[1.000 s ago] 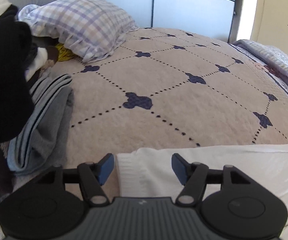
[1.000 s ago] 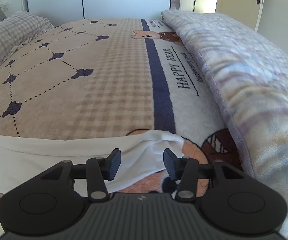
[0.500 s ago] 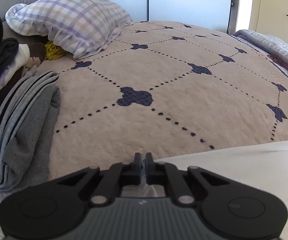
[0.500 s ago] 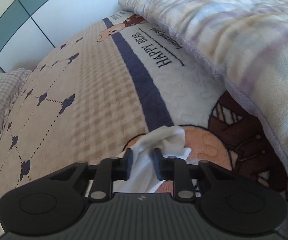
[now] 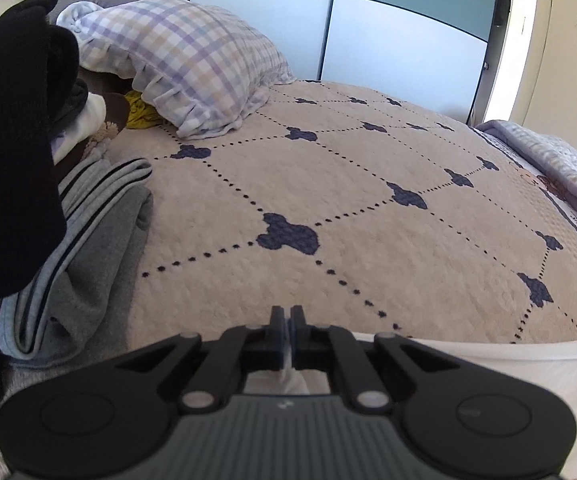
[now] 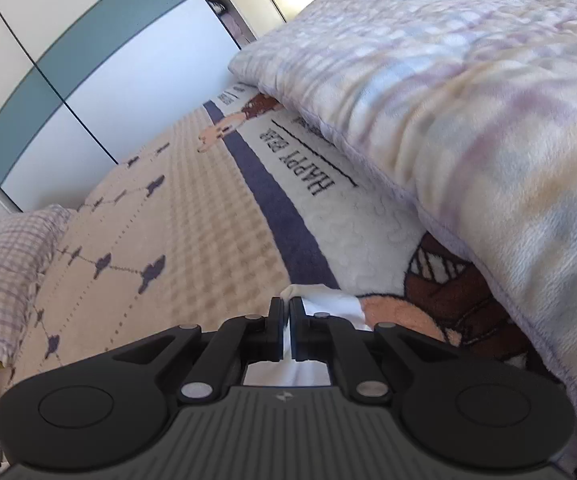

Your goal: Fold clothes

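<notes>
Tongs [image 5: 287,314] [image 6: 287,306] both clamp the white garment [image 5: 528,376]; only the left view shows folded grey clothes [image 5: 88,248].

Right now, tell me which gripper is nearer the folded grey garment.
Left. The left gripper, shut on the white garment, sits just beside the folded grey garment. The right gripper holds the white cloth's other end, beside the plaid quilt.
</notes>
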Demonstrator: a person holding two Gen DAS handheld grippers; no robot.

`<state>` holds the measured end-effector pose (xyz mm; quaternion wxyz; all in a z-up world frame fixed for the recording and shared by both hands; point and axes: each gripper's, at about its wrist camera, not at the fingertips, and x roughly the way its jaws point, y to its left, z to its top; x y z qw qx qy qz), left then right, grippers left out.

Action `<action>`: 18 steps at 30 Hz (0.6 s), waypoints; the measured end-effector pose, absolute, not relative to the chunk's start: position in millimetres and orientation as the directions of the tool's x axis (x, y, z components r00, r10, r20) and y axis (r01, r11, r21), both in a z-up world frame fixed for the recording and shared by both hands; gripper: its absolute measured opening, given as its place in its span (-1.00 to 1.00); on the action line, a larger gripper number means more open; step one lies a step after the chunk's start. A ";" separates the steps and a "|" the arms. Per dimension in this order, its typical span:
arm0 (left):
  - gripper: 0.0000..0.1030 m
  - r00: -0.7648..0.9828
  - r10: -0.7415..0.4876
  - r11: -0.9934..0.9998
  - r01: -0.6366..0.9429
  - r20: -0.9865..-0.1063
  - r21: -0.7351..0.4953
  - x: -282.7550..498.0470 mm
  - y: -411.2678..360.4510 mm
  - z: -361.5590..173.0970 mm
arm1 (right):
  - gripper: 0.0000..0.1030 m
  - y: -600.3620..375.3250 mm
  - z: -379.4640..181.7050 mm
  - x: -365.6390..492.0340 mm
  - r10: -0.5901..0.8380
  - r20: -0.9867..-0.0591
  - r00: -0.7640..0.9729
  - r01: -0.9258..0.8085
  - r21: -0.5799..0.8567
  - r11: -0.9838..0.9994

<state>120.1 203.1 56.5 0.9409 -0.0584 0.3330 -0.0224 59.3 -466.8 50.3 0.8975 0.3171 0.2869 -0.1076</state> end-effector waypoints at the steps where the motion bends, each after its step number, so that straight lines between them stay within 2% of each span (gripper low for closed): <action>1: -0.96 0.781 -0.082 0.992 0.004 -0.619 -0.127 119.0 203.5 59.0 | -0.93 -466.9 56.5 56.7 -0.010 -0.561 0.828 0.364 0.523 0.771; 6: -0.96 0.798 -0.088 0.984 -0.023 -0.596 -0.176 109.8 209.5 71.5 | -0.93 -470.9 79.0 36.0 -0.023 -0.483 0.875 0.338 0.576 0.745; 18: -0.96 0.839 -0.082 0.977 -0.038 -0.537 -0.208 45.3 217.2 101.7 | -0.93 -461.3 83.8 -14.6 -0.022 -0.482 0.876 0.361 0.625 0.692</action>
